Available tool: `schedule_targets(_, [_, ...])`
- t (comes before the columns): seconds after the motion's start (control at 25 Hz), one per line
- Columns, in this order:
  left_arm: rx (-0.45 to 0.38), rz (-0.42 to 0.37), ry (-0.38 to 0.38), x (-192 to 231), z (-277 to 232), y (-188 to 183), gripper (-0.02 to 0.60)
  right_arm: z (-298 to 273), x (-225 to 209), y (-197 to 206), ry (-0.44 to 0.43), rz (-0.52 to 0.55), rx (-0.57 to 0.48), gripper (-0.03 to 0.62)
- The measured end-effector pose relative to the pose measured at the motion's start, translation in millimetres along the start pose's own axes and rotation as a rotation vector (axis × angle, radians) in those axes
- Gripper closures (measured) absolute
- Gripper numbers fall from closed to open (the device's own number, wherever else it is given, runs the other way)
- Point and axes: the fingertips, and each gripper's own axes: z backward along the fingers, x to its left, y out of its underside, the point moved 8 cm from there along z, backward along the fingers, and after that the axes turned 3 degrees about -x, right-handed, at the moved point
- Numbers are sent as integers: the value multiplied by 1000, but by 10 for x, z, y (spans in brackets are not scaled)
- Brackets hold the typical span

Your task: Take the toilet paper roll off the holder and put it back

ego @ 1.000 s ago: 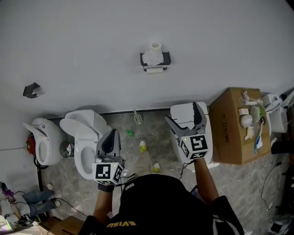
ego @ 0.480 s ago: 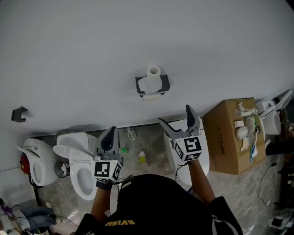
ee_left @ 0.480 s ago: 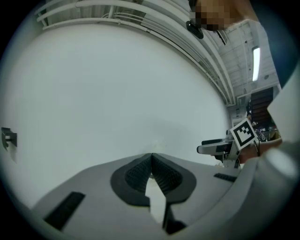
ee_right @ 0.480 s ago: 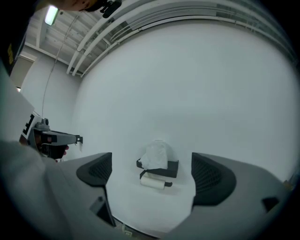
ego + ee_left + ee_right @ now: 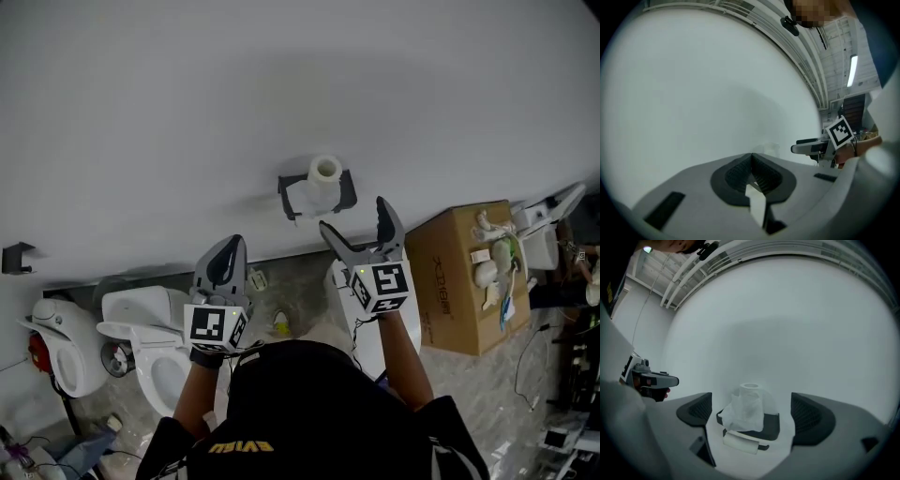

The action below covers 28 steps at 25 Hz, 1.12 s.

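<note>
While the left claw (image 5: 231, 244) sits closed, the right claw (image 5: 352, 215) gapes wide, empty.

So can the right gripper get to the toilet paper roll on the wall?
Probably yes: the right gripper is open and aimed at the toilet paper roll, with nothing between them.

Toilet paper roll (image 5: 750, 405): white, hollow core seen at top. It is stood upright on end on the top shelf of the holder (image 5: 771, 425), not threaded on the bar. A loose crumpled sheet is draped down the roll's front-left, partly covering the shelf edge. Holder: black, fixed to a plain white wall (image 5: 187, 112), flat shelf w/ raised sides. Below the shelf a short white cylinder (image 5: 740, 443) is carried horizontally on the lower arm. Whether it's a small roll or a bare core can't be told.
</note>
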Motion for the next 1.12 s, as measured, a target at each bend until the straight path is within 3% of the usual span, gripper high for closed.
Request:
schedule_targets(0.48, [-7, 9, 39, 108, -315, 130, 571, -579, 36, 212, -21, 20, 39, 69])
schedule_targets(1.12, [-17, 0, 25, 199, -263, 98, 571, -989, 48, 230, -27, 9, 58, 86])
